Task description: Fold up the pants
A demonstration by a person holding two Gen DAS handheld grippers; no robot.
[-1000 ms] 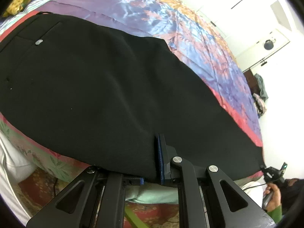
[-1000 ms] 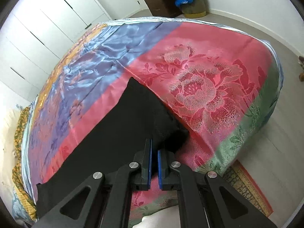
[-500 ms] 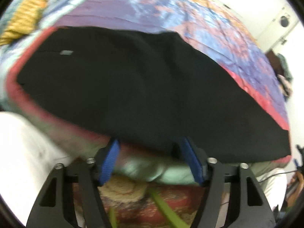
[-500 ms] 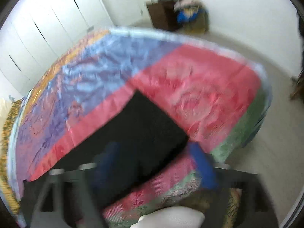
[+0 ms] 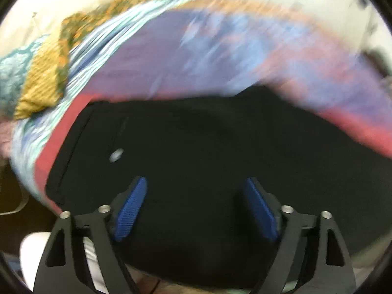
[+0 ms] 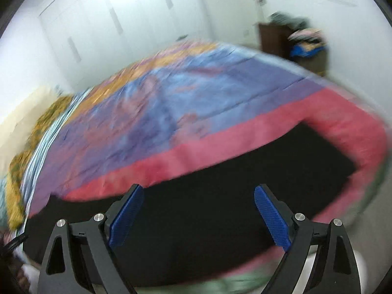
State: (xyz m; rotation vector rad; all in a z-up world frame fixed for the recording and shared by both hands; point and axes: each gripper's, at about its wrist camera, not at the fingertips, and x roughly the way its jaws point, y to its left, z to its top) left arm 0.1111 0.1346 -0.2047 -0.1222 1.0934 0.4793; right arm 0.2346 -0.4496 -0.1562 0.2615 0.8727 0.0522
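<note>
Left wrist: pants [image 5: 208,152] on bedspread [image 5: 171,68].

No lettering, label, brand mark or number can be read anywhere in either wrist view; both pictures are smeared by motion blur, and every surface ahead of the tools shows none.

Location: a home bedroom. Indicators: a bed [image 6: 171,112] covered by a patterned satin bedspread [image 5: 220,56], white built-in wardrobe doors [image 6: 110,24] along the wall, and a dark cabinet [image 6: 272,39] stacked with clothes [image 6: 306,39].
</note>
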